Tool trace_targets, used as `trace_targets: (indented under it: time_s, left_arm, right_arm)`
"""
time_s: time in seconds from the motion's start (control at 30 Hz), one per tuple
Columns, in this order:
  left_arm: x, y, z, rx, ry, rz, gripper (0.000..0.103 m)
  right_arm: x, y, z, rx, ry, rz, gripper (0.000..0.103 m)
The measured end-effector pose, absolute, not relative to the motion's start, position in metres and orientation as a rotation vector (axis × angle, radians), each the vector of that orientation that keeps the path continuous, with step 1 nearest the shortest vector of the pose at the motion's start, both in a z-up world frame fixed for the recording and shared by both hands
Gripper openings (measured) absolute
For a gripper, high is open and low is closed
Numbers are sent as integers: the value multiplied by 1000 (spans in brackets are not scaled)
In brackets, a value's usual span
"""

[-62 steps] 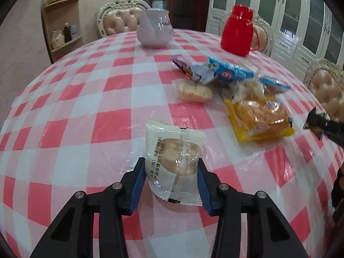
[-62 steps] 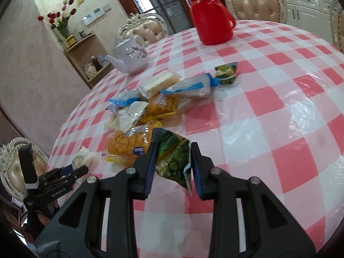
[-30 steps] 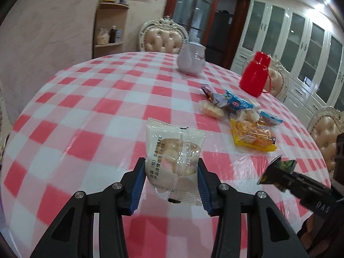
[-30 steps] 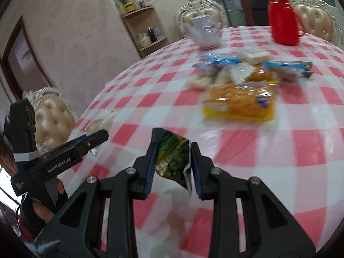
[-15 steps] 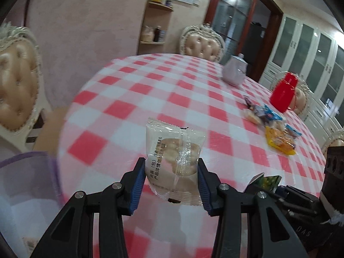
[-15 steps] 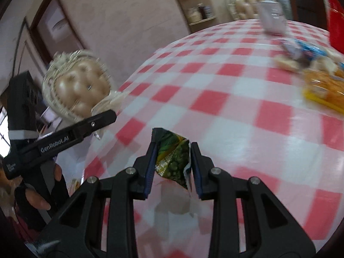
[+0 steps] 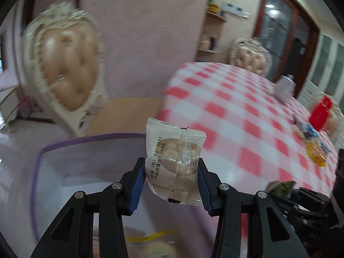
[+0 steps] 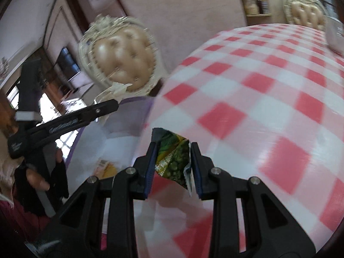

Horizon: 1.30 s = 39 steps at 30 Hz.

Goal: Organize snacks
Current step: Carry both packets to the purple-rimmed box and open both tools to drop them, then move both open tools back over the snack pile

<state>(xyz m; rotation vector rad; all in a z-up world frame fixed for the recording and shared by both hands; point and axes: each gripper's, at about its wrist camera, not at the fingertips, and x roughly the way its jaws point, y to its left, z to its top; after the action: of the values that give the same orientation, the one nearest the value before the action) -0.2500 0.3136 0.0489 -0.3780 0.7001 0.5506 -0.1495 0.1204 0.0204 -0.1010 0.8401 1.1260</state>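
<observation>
While my left claw grips the bun pack above the bin past the tabletop edge, my right claw grips the green pack near it. I think dropping comes next: open over the bin.

Blurred snacks on far tablecloth

My left gripper holds a bun packet at frame centre, above the bin at lower left. The table spreads right, a chair upper left.
</observation>
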Motion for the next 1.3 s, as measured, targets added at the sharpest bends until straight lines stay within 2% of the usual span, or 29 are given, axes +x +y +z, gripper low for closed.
trace_targets:
  time_s: [0.4,0.47,0.5,0.53,0.57,0.6,0.67,0.73,0.77,0.97,1.17,1.3]
  left_arm:
    - [-305,368,34,-419,734,749,48]
    - [-309,372,34,-422,738,777,50]
    - [-311,374,35,-422,740,814,54]
    - [-313,375,36,-420,740,845,64]
    - [-313,375,38,-416,734,878,67]
    - [-314,373,41,-408,713,911,68]
    - [-312,363,51,-377,665,952,72]
    - [-304,350,61,-340,626,967,84]
    - [-298,343,66,-324,604,958,85]
    - [-216,261,88,-208,526,653,91]
    - [-89,158,85,-274,596,217,92]
    - [-1,91,65,-319,687,71,92]
  right_arm:
    - [-219,194,14,-273,821,1348,35]
    - [-228,202,14,-283,822,1407,37]
    - [-232,206,14,-282,817,1427,42]
    - [-236,208,16,-282,812,1444,49]
    - [-238,208,18,-283,797,1454,65]
    - [-238,205,21,-279,774,1450,71]
    - [-230,194,28,-262,736,1430,71]
    - [-212,177,35,-215,717,1402,71]
    - [-203,169,37,-188,713,1385,71]
    - [-118,79,46,-7,707,1109,71]
    - [-38,-46,48,60,696,707,72]
    - [4,-138,51,82,689,446,78]
